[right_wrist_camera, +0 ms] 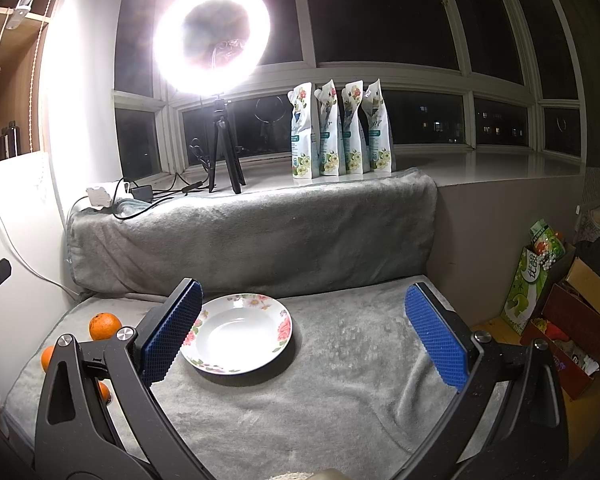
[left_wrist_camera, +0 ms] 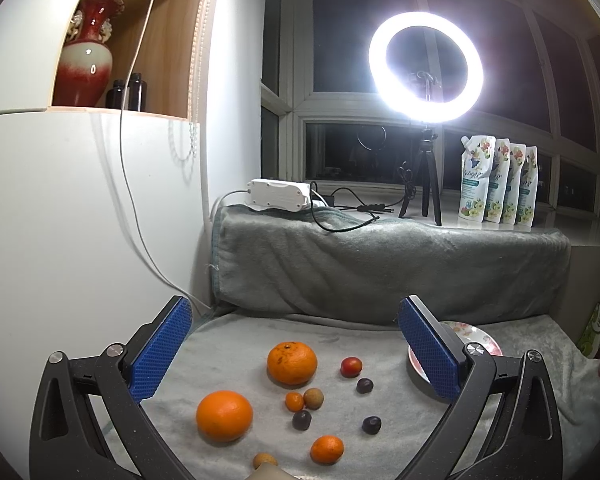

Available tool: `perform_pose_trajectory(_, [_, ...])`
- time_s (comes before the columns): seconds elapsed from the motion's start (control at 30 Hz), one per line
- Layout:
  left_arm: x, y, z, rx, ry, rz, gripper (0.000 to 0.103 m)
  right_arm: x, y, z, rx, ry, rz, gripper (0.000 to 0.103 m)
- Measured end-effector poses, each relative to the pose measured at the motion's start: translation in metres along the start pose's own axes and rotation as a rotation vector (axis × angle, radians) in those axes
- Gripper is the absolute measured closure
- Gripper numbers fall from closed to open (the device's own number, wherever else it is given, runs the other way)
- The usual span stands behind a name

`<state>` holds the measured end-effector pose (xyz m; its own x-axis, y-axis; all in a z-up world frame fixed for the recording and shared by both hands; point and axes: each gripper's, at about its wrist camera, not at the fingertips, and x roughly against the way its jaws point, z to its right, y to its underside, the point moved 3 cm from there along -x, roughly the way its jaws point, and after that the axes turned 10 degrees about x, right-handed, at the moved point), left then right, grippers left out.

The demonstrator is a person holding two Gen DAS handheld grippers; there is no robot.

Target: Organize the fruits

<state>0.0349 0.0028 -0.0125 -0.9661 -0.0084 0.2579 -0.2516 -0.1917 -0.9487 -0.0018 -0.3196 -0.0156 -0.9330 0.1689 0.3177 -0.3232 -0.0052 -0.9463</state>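
The left gripper [left_wrist_camera: 296, 344] hung wide open and empty over the grey blanket [left_wrist_camera: 228, 344], where oranges [left_wrist_camera: 292, 363], kumquats [left_wrist_camera: 294, 401] and dark plums [left_wrist_camera: 371, 425] lay scattered. The right gripper [right_wrist_camera: 302, 328] also gaped empty, above a flowered plate [right_wrist_camera: 236, 334] holding no fruit.

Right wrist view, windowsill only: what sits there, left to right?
White power strip → black adapter → ring light tripod → four floral refill pouches.
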Motion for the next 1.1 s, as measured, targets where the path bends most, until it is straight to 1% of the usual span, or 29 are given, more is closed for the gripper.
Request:
perform_pose_trajectory(0.9, [-0.0020, 0.0007, -0.0023, -0.001, -0.004, 0.002, 0.001, -0.0013, 0.0021, -0.0030, 0.002, 0.001, -0.002, 0.000])
perform_pose_trajectory(1.03, [-0.0012, 0.0006, -0.0021, -0.001, -0.004, 0.003, 0.001, 0.0001, -0.0075, -0.0040, 0.002, -0.001, -0.003, 0.000])
perform_pose_trajectory(1.1, [-0.0013, 0.0006, -0.0023, -0.001, -0.004, 0.002, 0.001, -0.0018, 0.0022, -0.0059, 0.004, -0.002, -0.003, 0.000])
